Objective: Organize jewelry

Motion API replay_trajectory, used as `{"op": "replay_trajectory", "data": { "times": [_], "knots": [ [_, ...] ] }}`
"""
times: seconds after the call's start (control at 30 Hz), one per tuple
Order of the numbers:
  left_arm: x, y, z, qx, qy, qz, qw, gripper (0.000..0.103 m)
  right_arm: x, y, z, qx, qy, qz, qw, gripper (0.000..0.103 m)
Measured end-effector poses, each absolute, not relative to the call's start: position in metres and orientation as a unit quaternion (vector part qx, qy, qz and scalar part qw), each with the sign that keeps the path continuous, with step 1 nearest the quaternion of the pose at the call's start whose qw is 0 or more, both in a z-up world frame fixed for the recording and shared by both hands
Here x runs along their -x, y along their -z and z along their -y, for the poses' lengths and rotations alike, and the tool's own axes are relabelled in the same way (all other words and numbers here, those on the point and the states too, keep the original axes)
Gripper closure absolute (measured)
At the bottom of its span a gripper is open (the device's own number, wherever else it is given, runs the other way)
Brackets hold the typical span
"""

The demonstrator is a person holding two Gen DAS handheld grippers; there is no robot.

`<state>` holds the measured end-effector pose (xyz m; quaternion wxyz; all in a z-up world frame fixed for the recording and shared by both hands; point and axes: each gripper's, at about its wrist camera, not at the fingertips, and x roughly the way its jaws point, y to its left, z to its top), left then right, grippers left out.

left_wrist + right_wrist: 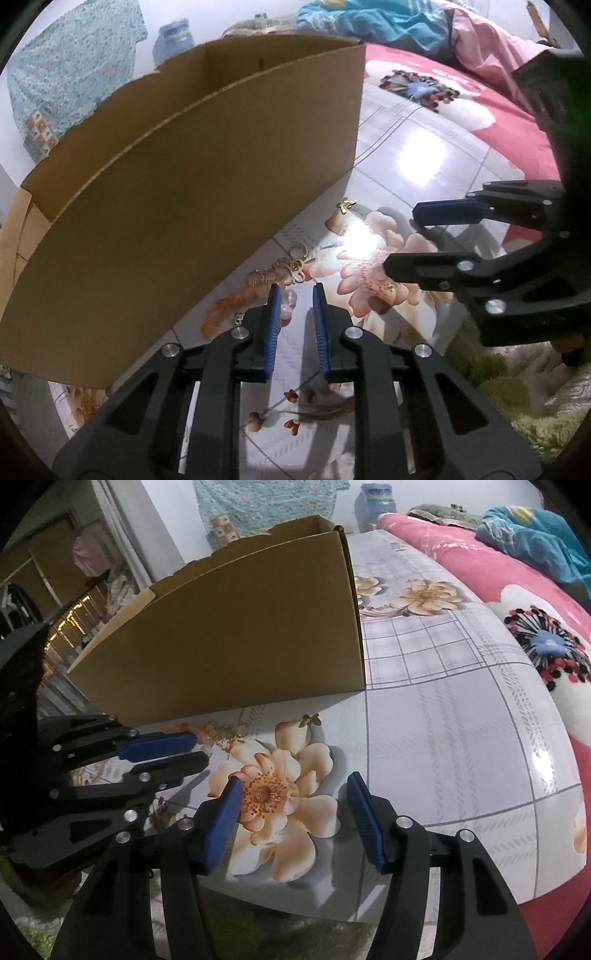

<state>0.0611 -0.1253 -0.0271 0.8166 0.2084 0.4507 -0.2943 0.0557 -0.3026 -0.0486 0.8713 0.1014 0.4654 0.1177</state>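
Note:
A heap of jewelry (284, 271) with gold chains and pale beads lies on the flowered table next to the cardboard box (177, 206). My left gripper (295, 290) is open, its blue pads on either side of the pale beads (289, 302). A gold butterfly piece (346, 205) lies apart, farther along the box. In the right wrist view the heap (221, 734) and the butterfly piece (311, 720) lie by the box (229, 638). My right gripper (295, 779) is open and empty over a printed flower. The left gripper (197, 749) shows at the left there.
The table (461, 738) has a glossy flowered cover. A pink flowered blanket (535, 602) and blue cloth (535, 535) lie beyond it. A green rug (517, 398) lies below the table edge. My right gripper (402, 240) enters the left wrist view from the right.

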Motion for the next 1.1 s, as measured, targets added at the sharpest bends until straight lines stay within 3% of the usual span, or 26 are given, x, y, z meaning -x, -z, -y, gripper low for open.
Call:
{"op": "replay_trajectory", "data": {
  "times": [0.2,0.27,0.6,0.9,1.1],
  "knots": [
    [-0.070,0.033,0.131,-0.208,0.270,-0.481,0.808,0.089,-0.058,0.050,0.311,-0.120,-0.142,-0.462,0.867,0.046],
    [-0.071,0.033,0.132,-0.211,0.260,-0.485,0.808,0.095,-0.056,0.049,0.312,-0.126,-0.148,-0.461,0.866,0.047],
    [-0.068,0.005,0.137,-0.188,0.231,-0.465,0.834,0.095,-0.062,0.054,0.330,-0.164,-0.179,-0.459,0.855,0.054],
    [-0.071,-0.030,0.091,-0.126,0.163,-0.454,0.867,0.095,-0.066,0.055,0.336,-0.169,-0.191,-0.457,0.852,0.056],
    [-0.082,-0.013,0.048,-0.064,0.123,-0.484,0.864,0.095,-0.069,0.055,0.334,-0.163,-0.184,-0.461,0.853,0.058]
  ]
}}
